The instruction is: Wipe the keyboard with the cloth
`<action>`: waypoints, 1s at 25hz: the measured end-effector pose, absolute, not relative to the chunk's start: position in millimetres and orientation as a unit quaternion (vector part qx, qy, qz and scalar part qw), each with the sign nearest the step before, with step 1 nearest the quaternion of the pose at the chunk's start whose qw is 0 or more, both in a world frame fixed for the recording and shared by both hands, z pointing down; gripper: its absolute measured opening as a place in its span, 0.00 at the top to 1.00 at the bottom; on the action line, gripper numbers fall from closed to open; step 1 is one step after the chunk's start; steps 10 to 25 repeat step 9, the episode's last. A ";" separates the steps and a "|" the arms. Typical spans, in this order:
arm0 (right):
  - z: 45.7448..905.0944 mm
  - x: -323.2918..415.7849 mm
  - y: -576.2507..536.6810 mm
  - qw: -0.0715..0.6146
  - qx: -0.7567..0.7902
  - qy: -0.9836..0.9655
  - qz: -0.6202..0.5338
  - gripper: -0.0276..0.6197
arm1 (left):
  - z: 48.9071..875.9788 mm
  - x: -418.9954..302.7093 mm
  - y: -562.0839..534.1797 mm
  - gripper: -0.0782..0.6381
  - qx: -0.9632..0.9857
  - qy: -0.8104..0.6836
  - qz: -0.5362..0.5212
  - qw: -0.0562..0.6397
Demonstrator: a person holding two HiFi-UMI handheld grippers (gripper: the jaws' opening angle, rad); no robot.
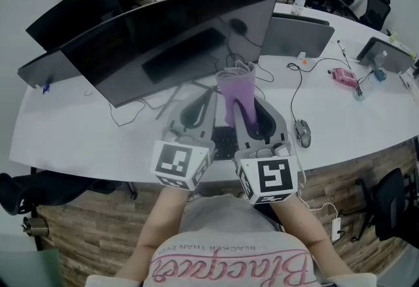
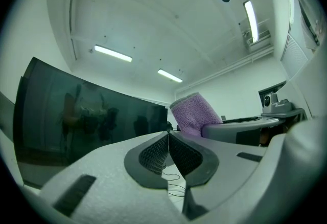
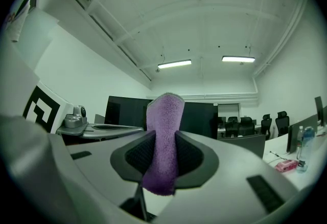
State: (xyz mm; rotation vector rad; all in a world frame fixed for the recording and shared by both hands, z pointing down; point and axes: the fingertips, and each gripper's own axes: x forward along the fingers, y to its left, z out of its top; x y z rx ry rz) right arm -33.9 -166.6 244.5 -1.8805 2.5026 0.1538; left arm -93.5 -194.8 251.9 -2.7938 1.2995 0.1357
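The purple cloth (image 3: pixel 163 131) is being pinched upright between the jaws of the right gripper (image 3: pixel 164 152), with its top standing above them. The jaws of the left gripper (image 2: pixel 168 152) are being held pressed together on nothing, just left of the cloth. The keyboard (image 1: pixel 224 143) is lying on the bench (image 1: pixel 78 128) beneath both jaws and is being mostly hidden by them.
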 end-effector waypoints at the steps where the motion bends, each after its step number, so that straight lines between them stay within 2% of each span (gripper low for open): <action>1: 244.7 -33.8 -166.5 0.004 -0.600 0.798 0.049 0.81 | 252.0 -93.5 -194.6 0.88 -0.906 0.421 0.045 0.028; 25: 249.4 -37.1 -167.5 0.003 -0.597 0.801 0.044 0.81 | 256.2 -98.5 -196.6 0.88 -0.904 0.425 0.047 0.022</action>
